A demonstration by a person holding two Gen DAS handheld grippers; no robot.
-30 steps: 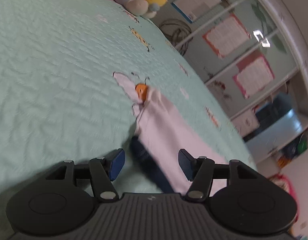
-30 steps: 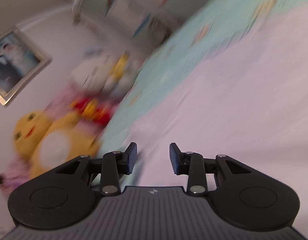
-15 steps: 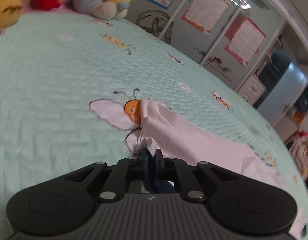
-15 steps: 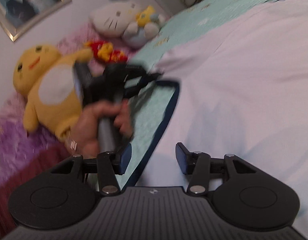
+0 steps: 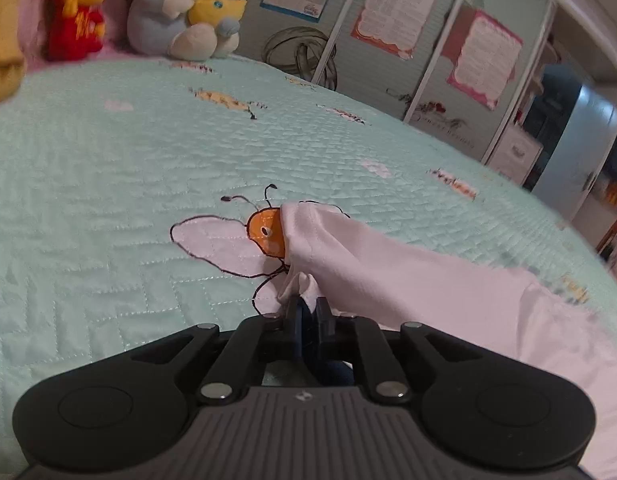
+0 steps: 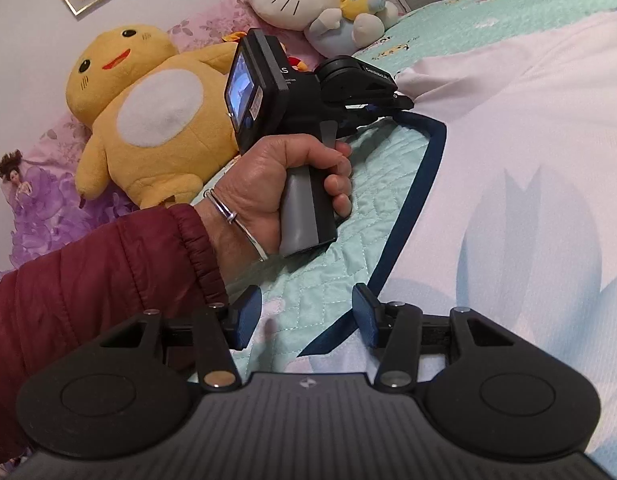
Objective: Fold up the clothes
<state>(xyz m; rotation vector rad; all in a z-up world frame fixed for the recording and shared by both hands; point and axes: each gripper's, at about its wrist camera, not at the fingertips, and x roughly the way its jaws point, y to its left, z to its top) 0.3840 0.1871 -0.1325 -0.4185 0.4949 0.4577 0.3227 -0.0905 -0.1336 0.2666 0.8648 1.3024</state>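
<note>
Left wrist view shows a mint quilted bedspread (image 5: 88, 168) with a white shirt (image 5: 388, 268) lying across it, its sleeve end covering part of a stitched bee (image 5: 264, 232). The left gripper (image 5: 308, 312) is pressed together, pinching the shirt's edge. Right wrist view shows the right gripper (image 6: 306, 316) spread wide above the shirt's navy collar (image 6: 412, 200), gripping nothing, beside the person's hand (image 6: 284, 184).

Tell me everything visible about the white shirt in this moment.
The shirt is white, thin and soft-looking, with navy trim along an edge and a pale blue print. It lies spread on the mint quilt, one sleeve stretched out over a bee motif. The left gripper is shut on the bunched sleeve edge; the right gripper is open over the trim.
</note>
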